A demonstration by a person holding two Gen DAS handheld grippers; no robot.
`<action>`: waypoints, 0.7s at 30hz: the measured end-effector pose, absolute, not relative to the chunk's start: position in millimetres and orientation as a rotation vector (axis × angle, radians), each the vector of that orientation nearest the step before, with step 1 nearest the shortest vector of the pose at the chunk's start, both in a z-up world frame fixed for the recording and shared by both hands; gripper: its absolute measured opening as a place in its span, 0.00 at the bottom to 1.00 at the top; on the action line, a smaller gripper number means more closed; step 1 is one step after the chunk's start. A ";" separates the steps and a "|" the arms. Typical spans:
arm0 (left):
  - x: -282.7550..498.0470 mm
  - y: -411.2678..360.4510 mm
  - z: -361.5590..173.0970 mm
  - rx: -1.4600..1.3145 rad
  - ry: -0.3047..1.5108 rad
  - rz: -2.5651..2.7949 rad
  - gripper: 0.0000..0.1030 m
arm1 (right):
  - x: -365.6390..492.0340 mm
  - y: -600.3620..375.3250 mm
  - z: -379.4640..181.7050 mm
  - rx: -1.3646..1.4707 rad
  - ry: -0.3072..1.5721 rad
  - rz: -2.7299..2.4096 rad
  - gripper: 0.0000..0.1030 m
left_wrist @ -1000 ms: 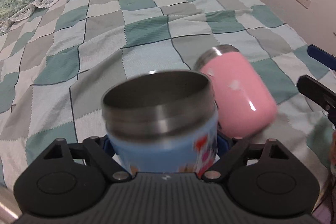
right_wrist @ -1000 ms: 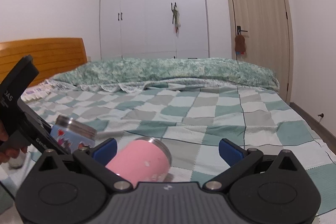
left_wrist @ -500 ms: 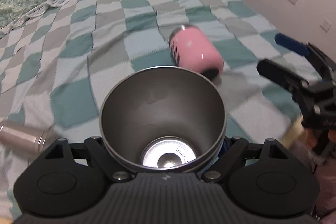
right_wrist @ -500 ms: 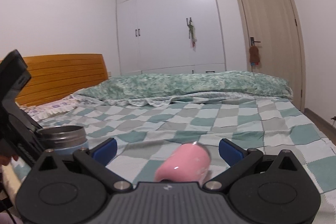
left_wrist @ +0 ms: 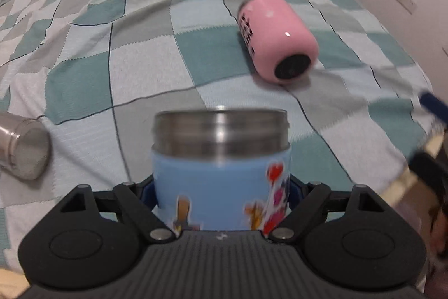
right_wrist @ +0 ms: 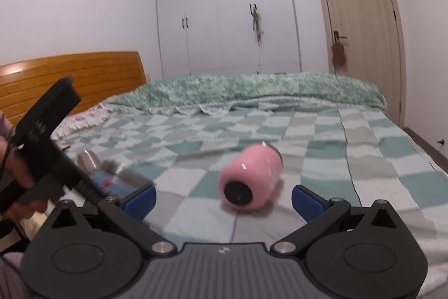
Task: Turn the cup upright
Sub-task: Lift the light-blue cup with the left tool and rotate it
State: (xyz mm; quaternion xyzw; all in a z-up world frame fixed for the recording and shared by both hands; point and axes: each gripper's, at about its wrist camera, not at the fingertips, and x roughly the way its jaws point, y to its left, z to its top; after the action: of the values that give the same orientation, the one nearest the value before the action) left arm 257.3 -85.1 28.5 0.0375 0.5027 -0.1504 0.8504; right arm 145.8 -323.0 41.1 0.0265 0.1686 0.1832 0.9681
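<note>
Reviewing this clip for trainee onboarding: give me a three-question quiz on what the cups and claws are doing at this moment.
1. True or false: the pink cup lies on its side on the quilt.
2. Which cup does the left claw grip? A) pink B) blue cup C) steel cup
3. Fill in: the right claw is ____ and holds nothing.

Key: 1 true, its dark base faces the right wrist camera. 2 B, rim up between the fingers. 3 open, its blue pads spread to either side of the pink cup, apart from it.
</note>
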 end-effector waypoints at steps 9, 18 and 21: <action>237.5 -80.8 39.4 0.095 0.878 -0.239 1.00 | 134.5 -325.7 34.9 0.033 0.370 0.340 1.00; 190.1 -47.8 81.1 0.095 0.670 -0.255 1.00 | 126.3 -294.5 47.1 -0.009 0.365 0.368 1.00; 176.4 -30.8 84.9 0.077 0.623 -0.256 1.00 | 125.1 -280.0 51.6 -0.033 0.374 0.368 1.00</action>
State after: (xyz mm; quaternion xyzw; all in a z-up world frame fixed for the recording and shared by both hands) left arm 176.4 -30.8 84.9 0.0375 0.3057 -0.1254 0.9431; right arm 125.1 -280.0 51.6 -0.0163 0.1847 0.1819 0.9657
